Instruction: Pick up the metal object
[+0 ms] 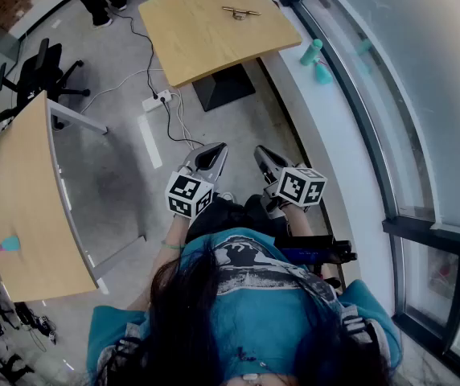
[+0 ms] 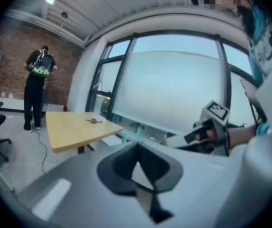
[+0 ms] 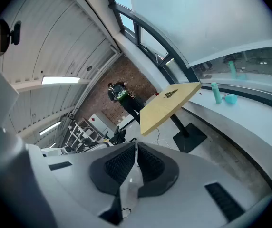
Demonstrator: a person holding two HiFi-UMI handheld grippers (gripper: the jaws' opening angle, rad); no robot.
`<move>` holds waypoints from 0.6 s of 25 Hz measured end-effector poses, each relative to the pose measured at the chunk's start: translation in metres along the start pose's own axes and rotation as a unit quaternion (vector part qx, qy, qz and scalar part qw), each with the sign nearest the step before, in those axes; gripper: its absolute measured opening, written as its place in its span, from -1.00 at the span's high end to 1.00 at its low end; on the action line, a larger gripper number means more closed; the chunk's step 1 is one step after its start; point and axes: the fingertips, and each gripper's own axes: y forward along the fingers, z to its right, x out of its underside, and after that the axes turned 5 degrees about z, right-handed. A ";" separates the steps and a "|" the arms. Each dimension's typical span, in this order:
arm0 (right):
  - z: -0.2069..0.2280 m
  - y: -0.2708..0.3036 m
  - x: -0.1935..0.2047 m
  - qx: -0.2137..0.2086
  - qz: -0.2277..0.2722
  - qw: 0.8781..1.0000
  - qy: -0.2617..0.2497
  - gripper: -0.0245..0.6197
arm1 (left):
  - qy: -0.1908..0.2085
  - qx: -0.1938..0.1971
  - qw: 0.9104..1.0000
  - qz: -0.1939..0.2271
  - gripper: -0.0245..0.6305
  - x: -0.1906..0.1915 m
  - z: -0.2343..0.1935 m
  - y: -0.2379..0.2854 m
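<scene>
A small metal object (image 1: 240, 12) lies on the far wooden table (image 1: 206, 39), near its far edge. It also shows as a small dark shape in the left gripper view (image 2: 95, 120) and in the right gripper view (image 3: 170, 94). Both grippers are held close to the person's body, well short of that table. My left gripper (image 1: 216, 153) is shut with nothing between its jaws. My right gripper (image 1: 260, 154) is shut too, its ribbed pads (image 3: 126, 161) touching and empty. The right gripper also appears from the side in the left gripper view (image 2: 193, 137).
A second wooden table (image 1: 21, 207) stands at the left with a small teal object (image 1: 8, 244) on it. Cables and a power strip (image 1: 158, 99) lie on the floor. A teal bottle (image 1: 311, 51) sits on the window ledge. A person (image 2: 37, 87) stands beyond the far table. An office chair (image 1: 41, 71) stands at the left.
</scene>
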 end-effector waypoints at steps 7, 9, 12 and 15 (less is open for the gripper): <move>0.007 0.021 -0.010 0.008 -0.005 1.000 0.006 0.85 | -0.017 -0.006 1.000 0.003 0.92 -0.001 -0.030 0.013; 0.011 0.027 -0.014 0.009 -0.007 1.000 0.007 0.85 | -0.021 -0.006 1.000 0.002 0.92 -0.002 -0.036 0.021; 0.018 0.036 -0.020 0.010 -0.013 1.000 0.010 0.85 | -0.022 -0.007 1.000 0.001 0.92 -0.005 -0.043 0.034; 0.030 0.047 -0.034 0.006 -0.016 1.000 0.011 0.85 | -0.023 -0.010 1.000 -0.001 0.92 -0.010 -0.051 0.051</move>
